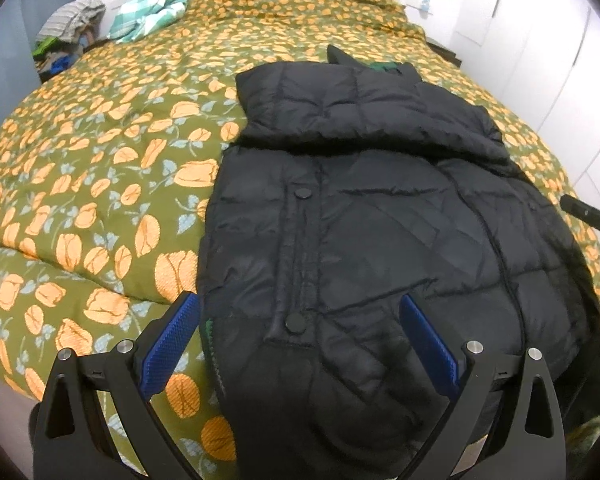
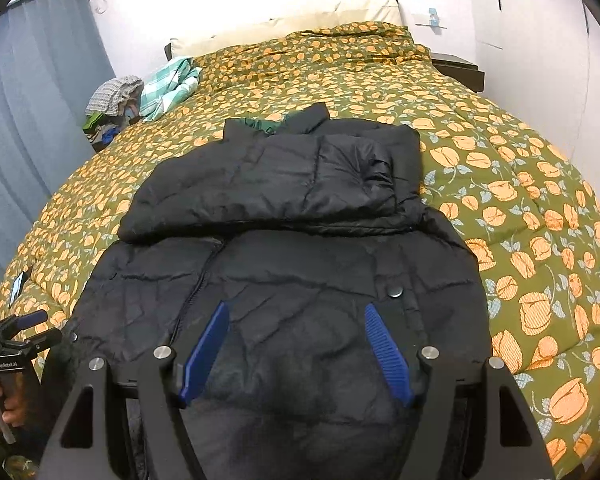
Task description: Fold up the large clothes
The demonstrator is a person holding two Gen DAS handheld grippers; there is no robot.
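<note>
A black puffer jacket (image 1: 380, 208) (image 2: 284, 264) lies front up on the flowered bedspread (image 1: 100, 160) (image 2: 520, 220). Its sleeves are folded across the chest, and green lining shows at the collar (image 2: 268, 124). My left gripper (image 1: 298, 298) hovers open over the jacket's lower hem near its left edge, with nothing between the blue pads (image 1: 428, 344). My right gripper (image 2: 296, 306) is open too, above the lower middle of the jacket, its pads (image 2: 204, 352) apart and bare. Each gripper shows at the edge of the other's view: the right gripper (image 1: 592, 216) and the left gripper (image 2: 20, 328).
A teal checked cloth (image 1: 152, 8) (image 2: 168, 84) and a heap of clothes (image 1: 68, 28) (image 2: 112, 108) sit at the far left by the pillows (image 2: 284, 32). A phone (image 2: 18, 284) lies near the bed's left edge. A dark nightstand (image 2: 456, 68) and white wardrobe doors (image 1: 540, 60) stand at the right.
</note>
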